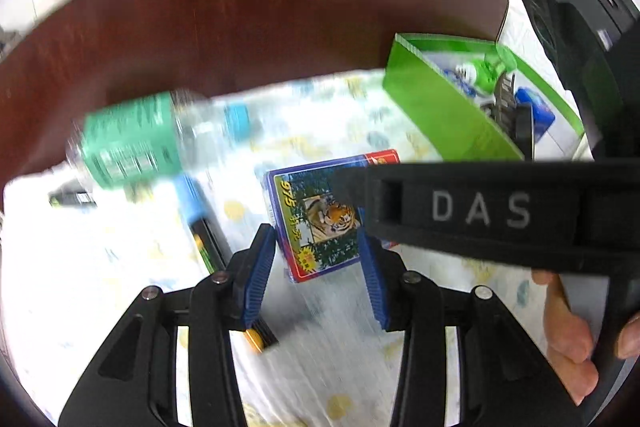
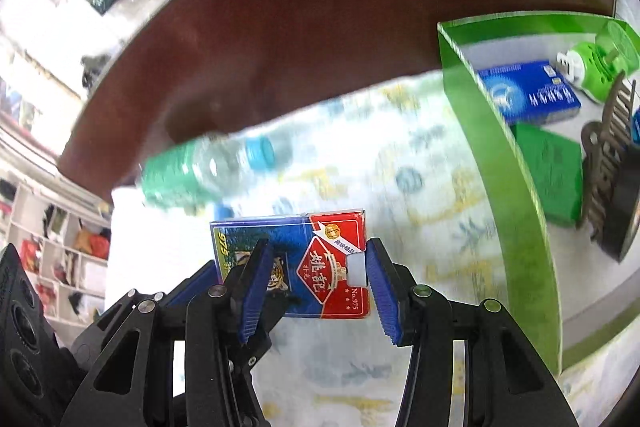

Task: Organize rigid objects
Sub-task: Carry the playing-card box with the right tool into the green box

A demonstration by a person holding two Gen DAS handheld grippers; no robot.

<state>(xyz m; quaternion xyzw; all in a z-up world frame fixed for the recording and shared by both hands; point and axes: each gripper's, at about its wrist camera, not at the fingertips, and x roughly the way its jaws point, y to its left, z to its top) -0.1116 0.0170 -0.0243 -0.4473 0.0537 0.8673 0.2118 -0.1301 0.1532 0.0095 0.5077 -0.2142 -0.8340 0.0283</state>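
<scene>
– Over on the right of the cloth (image 2: 420, 211), what is in that green box (image 2: 500, 155)?
– It is open-topped, with thin, flat, glossy green walls; inside lie a flat blue carton (image 2: 528, 95), a flat green pack (image 2: 548, 171), a green-and-white plug-in gadget (image 2: 592, 67) with a clear green dome, and a dark toothed comb (image 2: 612, 131); a black object (image 2: 624, 219) beside the comb is cut off by the edge of the view, so I cannot name it.
– And the card box (image 1: 316, 223)?
– Left of the green box and apart from it; a glossy rectangular pack, blue and red, with a tiger and "975"; whether it rests on the cloth I cannot tell; the left gripper (image 1: 316, 235) has it, its 2 ribbed blue pads set narrow and pressing on opposite sides.
– The right gripper (image 2: 319, 246)?
– Half apart at the same pack; 1 pad sits at the white flap end, the other crosses the printed face; whether it grips I cannot tell; a hand (image 1: 568, 343) holds its black handle.
– Anything else hard to read?
– A clear bottle (image 2: 200, 167) with a green label and blue cap lies on the cloth, smeared by blur; a slim dark stick (image 1: 196, 211) with a blue end is partly hidden behind the left gripper; the cloth is pale with yellow and blue prints, spread on a dark red-brown table (image 2: 320, 47).
</scene>
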